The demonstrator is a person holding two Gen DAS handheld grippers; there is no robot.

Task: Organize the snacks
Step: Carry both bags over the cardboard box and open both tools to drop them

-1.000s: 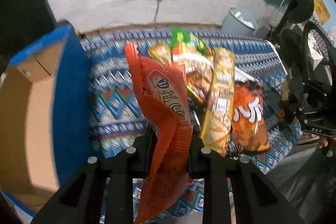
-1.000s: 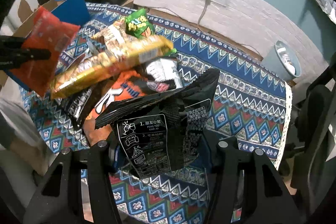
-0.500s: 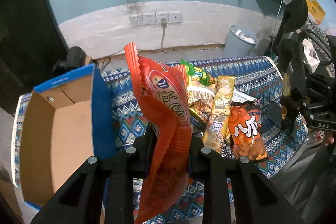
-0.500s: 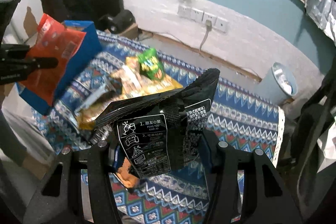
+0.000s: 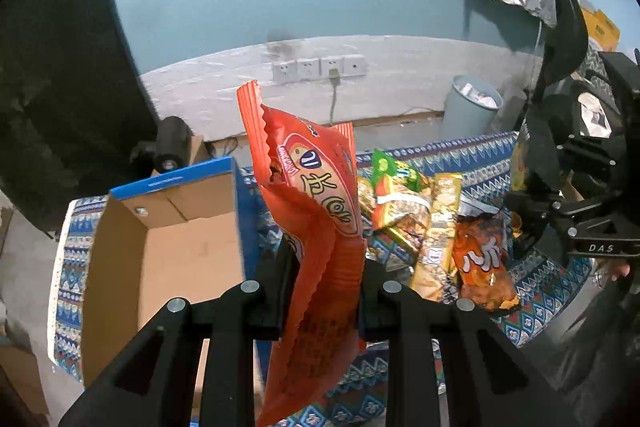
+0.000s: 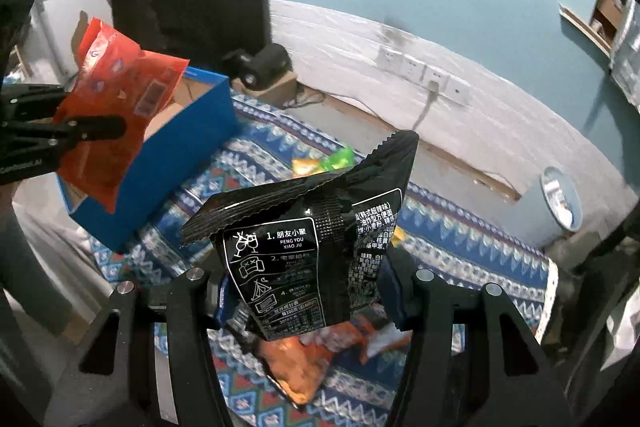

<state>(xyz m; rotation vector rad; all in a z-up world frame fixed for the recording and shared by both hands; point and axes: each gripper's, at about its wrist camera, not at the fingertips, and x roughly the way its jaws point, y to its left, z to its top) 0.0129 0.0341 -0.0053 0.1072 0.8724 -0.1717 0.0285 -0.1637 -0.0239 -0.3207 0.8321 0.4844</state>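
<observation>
While both packets hung clear above the table [image 5: 536,269], my left hand-held gripper [image 5: 326,267] pinched the red snack packet [image 5: 320,227] upright between its pads, beside the open blue cardboard box [image 5: 172,251] on the patterned cloth. My right hand-held gripper [image 6: 308,291] clamped the black snack bag [image 6: 304,251] by its lower part, over the pile of loose snacks [image 5: 436,223] lying on the cloth right of the box. A pale waste bin [image 6: 560,199] stood by the wall beyond.
</observation>
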